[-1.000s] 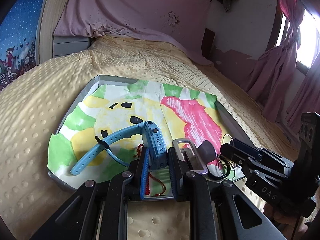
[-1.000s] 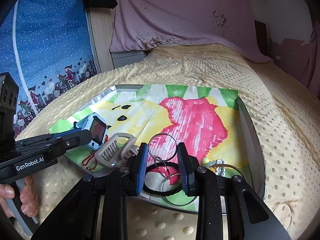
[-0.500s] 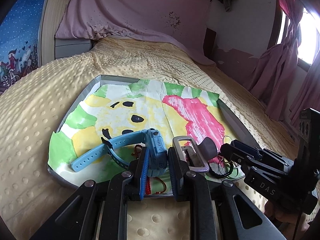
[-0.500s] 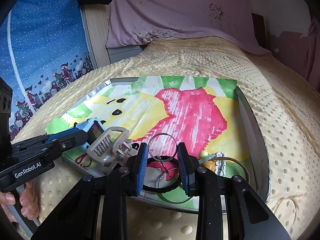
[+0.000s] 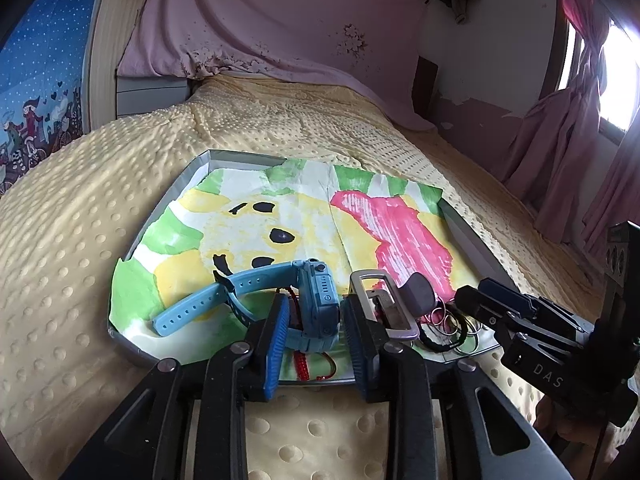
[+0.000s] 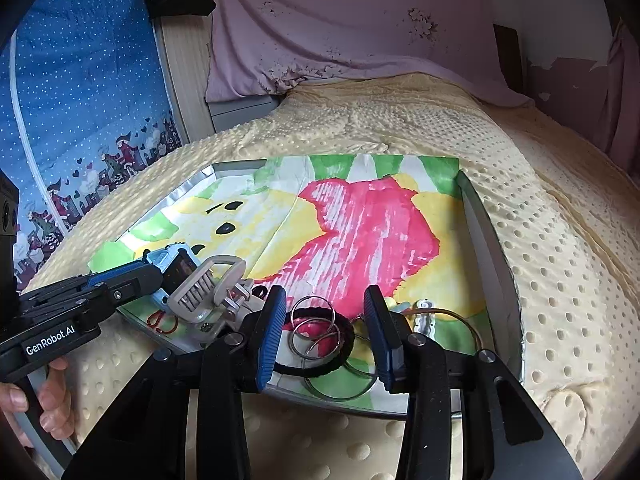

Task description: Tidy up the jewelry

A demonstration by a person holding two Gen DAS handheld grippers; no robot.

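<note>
The left claw (image 5: 314, 334) is seen with its jaws opening, the blue watch (image 5: 316, 304) between them but no longer pressed. The right claw (image 6: 325, 334) is likewise opening, its pads apart over the metal rings (image 6: 314, 334) and black band (image 6: 320, 364), nothing gripped. All the jewelry is crowded along the near edge of the tray (image 6: 484, 236). Beyond it, the painted paper (image 6: 360, 236) is left bare up to the far rim, and yellow bedding (image 5: 280, 128) is spread wide around the tray.
</note>
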